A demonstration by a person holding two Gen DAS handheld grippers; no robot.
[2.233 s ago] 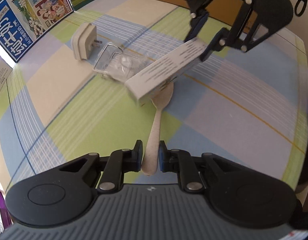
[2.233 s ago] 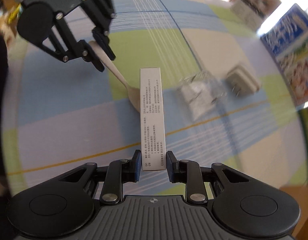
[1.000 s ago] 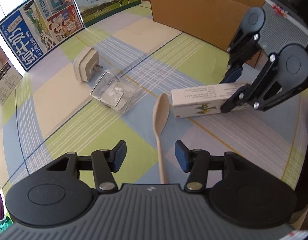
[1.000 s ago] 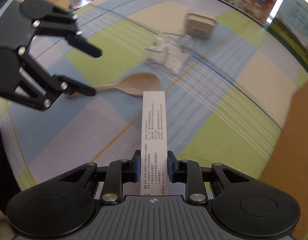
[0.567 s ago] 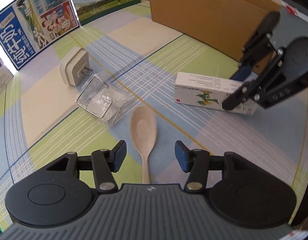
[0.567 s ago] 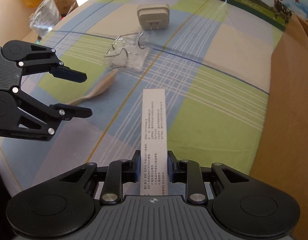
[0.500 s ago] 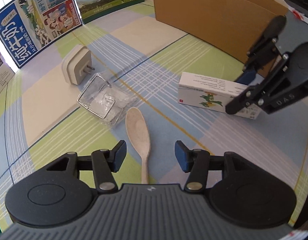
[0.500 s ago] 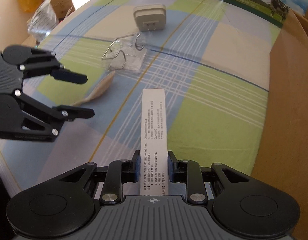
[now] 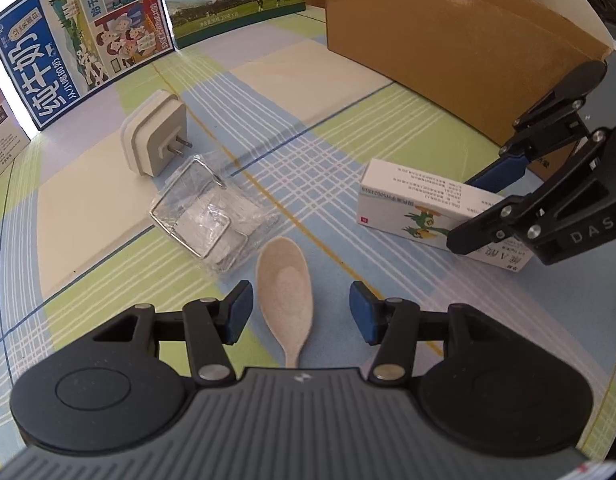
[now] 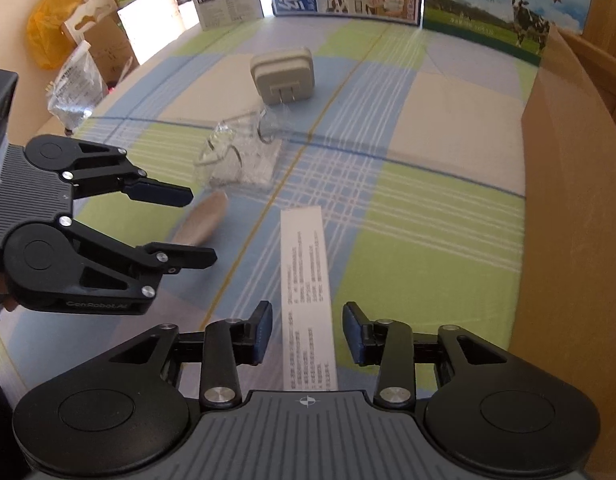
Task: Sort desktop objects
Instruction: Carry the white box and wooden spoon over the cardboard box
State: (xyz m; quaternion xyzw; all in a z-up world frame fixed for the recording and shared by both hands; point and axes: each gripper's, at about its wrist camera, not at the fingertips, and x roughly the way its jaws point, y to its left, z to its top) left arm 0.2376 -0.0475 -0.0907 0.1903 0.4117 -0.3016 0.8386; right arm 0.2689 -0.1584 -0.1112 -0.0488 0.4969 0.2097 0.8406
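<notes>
Left wrist view. My left gripper (image 9: 299, 312): jaws apart, nothing clamped. The beige spoon (image 9: 284, 280) lies flat on the checked tablecloth (image 9: 107, 208) between them, bowl forward, handle end running under my housing and lost there. Just beyond: a wire rack in clear wrap (image 9: 203, 212), then a white plug adapter (image 9: 153, 140). To the side, the medicine box (image 9: 420, 210) rests on the cloth with my right gripper (image 9: 474, 210) around its near end. A cardboard carton (image 9: 448, 36) stands behind; its inside is not visible.

Right wrist view. My right gripper (image 10: 308, 332): jaws have just been opening, pads standing clear of the medicine box (image 10: 305, 280) that lies between them. Spoon (image 10: 203, 222) partly hidden behind the left gripper's (image 10: 189, 226) fingers. Wrapped rack (image 10: 239, 152) blurred; plug adapter (image 10: 281, 76) sharp. Carton (image 10: 568, 200) wall only, cut off at the frame edge.

Progress, as judged: box set down, spoon released; all four items are on the cloth, none seen in the carton. Sorting looks largely ahead.
</notes>
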